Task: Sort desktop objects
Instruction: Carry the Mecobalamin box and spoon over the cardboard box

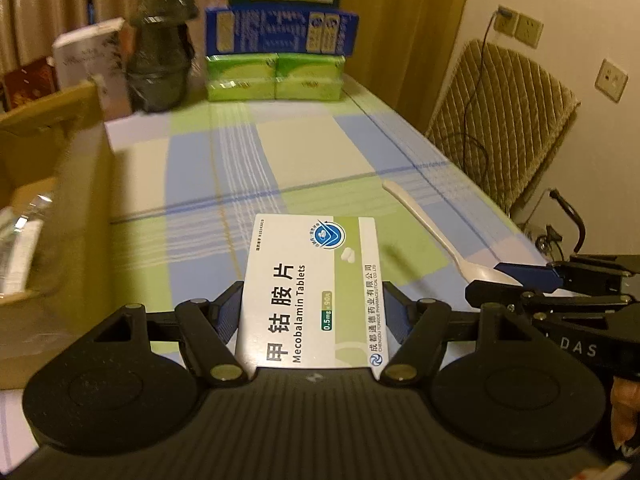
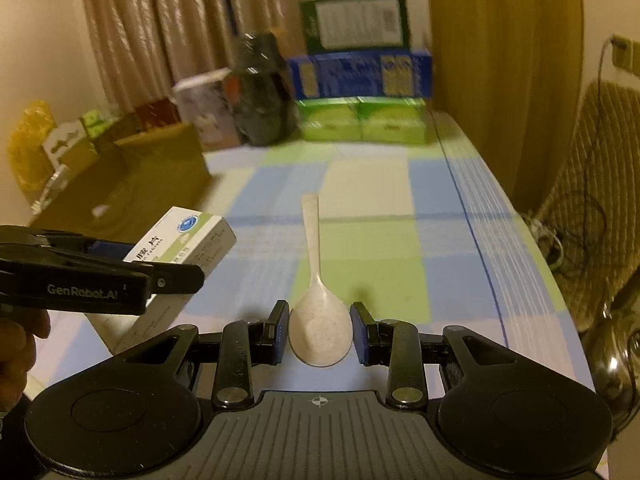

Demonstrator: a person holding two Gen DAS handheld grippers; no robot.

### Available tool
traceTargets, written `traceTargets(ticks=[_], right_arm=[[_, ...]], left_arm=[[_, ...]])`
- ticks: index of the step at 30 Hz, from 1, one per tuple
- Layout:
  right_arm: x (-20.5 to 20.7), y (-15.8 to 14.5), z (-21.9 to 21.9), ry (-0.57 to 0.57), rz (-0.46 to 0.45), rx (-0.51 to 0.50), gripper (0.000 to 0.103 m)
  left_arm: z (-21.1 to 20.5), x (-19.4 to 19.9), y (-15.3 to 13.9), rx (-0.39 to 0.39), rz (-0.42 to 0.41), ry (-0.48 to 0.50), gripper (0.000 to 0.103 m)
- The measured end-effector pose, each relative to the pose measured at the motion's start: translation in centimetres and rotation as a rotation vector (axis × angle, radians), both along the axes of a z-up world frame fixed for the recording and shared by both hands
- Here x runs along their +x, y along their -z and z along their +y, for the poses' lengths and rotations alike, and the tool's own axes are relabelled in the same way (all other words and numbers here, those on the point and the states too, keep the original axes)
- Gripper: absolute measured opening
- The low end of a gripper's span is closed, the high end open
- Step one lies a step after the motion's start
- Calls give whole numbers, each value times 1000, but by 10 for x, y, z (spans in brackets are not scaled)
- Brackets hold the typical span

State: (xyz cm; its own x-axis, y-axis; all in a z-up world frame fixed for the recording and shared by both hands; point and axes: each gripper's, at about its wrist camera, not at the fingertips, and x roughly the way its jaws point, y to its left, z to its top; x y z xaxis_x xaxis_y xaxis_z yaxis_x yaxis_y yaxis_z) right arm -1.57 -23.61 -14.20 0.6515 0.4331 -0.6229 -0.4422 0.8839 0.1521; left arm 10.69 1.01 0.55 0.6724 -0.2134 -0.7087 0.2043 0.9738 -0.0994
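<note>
A white and green tablet box (image 1: pixel 312 292) sits lengthwise between the blue pads of my left gripper (image 1: pixel 313 310), which is shut on its long sides and holds it above the checked tablecloth (image 1: pixel 224 168). The right wrist view shows that box (image 2: pixel 188 236) at the left, in the left gripper (image 2: pixel 160 262). My right gripper (image 2: pixel 320 332) is shut on the bowl of a cream plastic spoon (image 2: pixel 312 240), whose handle points away from me. From the left wrist view, the spoon (image 1: pixel 424 220) slants in from the right gripper (image 1: pixel 486 278) at the right edge.
An open cardboard box (image 1: pixel 60 200) stands at the table's left side. At the back are green boxes (image 1: pixel 276 78) under a blue box (image 1: pixel 280 30), a dark jar (image 1: pixel 164 44) and books (image 1: pixel 92 56). A padded chair (image 1: pixel 500 120) stands past the table's right edge.
</note>
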Motion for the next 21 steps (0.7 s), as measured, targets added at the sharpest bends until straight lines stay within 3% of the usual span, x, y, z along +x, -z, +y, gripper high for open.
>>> traceTargets(ticks=[8, 21], right_arm=[[-21, -36, 62, -122, -56, 52, 30], [-8, -67, 180, -295, -72, 116, 30]], left_arm=[[43, -40, -54, 50, -78, -100, 67], [167, -65, -109, 129, -125, -293, 67]])
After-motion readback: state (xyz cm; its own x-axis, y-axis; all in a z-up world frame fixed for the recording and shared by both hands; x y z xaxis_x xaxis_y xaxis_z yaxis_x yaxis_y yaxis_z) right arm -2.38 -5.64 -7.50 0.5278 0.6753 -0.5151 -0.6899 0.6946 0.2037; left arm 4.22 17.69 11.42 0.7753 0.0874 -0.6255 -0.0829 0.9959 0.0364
